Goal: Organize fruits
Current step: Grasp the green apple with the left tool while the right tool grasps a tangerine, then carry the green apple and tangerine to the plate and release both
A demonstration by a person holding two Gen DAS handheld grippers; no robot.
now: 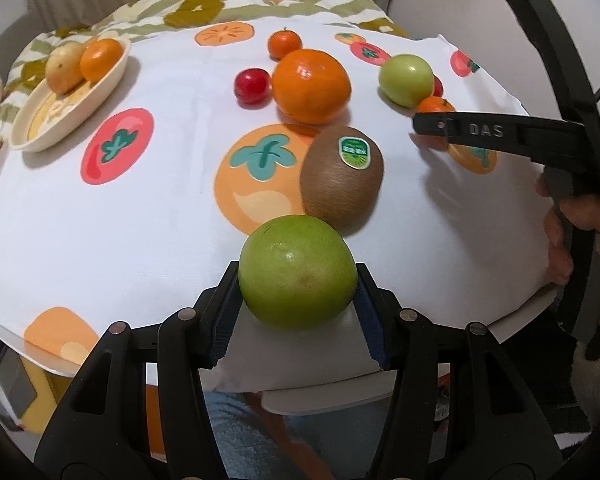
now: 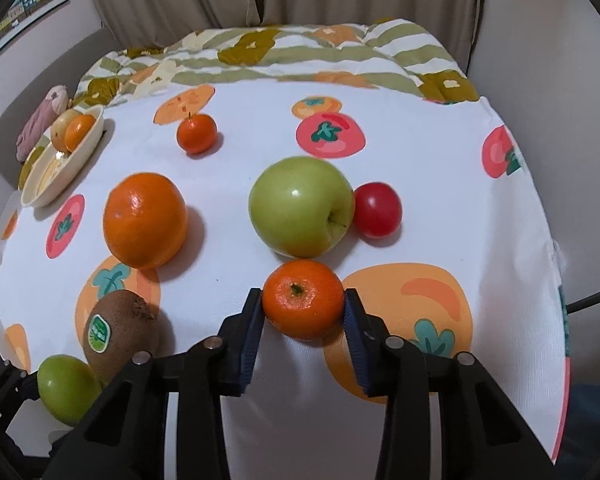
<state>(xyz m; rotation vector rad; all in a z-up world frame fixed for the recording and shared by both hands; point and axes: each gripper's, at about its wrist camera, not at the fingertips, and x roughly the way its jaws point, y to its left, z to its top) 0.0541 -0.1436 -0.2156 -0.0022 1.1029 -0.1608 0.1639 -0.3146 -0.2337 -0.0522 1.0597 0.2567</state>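
Observation:
My left gripper (image 1: pixel 298 276) is shut on a green round fruit (image 1: pixel 298 272), both pads against its sides, above the table's near edge; the same fruit shows at the lower left of the right wrist view (image 2: pixel 66 390). My right gripper (image 2: pixel 303 308) is shut on a small mandarin (image 2: pixel 303 305) that rests on the cloth, stem up, just in front of a green apple (image 2: pixel 300 206). A cream plate (image 1: pixel 32 136) at the far left holds a yellow fruit (image 1: pixel 64 67) and an orange (image 1: pixel 100 58).
On the fruit-print cloth (image 1: pixel 140 220) lie a kiwi (image 1: pixel 342 178), a large orange (image 1: pixel 311 86), a red fruit (image 1: pixel 253 86), a second red fruit (image 2: pixel 377 210) and a far small mandarin (image 1: pixel 285 43). A hand (image 1: pixel 560 240) holds the right gripper's handle. A quilt lies behind.

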